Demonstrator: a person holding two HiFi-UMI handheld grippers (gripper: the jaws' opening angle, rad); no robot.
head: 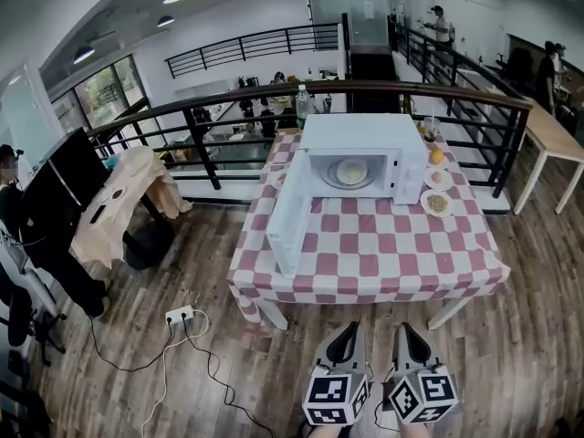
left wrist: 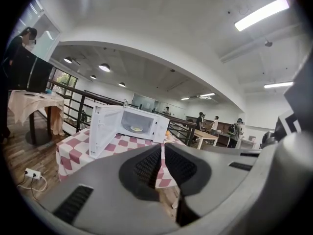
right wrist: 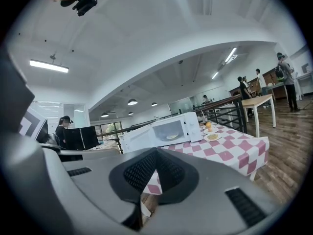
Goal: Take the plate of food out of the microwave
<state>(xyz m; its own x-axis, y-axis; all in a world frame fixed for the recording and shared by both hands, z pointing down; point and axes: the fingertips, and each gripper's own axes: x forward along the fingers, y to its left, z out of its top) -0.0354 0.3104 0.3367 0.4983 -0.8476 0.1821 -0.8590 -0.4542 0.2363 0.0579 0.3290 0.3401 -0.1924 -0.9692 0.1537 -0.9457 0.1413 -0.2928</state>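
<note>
A white microwave [head: 365,158] stands at the back of a table with a red-and-white checked cloth [head: 365,245]. Its door [head: 290,217] hangs open to the left. Inside lies a plate of pale food [head: 351,172], also seen as the plate [left wrist: 137,129] in the left gripper view and the plate [right wrist: 172,136] in the right gripper view. My left gripper [head: 345,338] and right gripper [head: 409,338] hover side by side in front of the table, well short of it. Both are shut with nothing between the jaws; the left gripper [left wrist: 163,155] and right gripper [right wrist: 156,161] point at the microwave from afar.
Right of the microwave sit an orange [head: 437,155], a glass [head: 429,130] and small plates of food [head: 438,203]. A water bottle [head: 302,105] stands behind. A black railing [head: 365,89] runs behind the table. A power strip with cable [head: 180,317] lies on the wood floor at left. A person [head: 27,235] stands far left.
</note>
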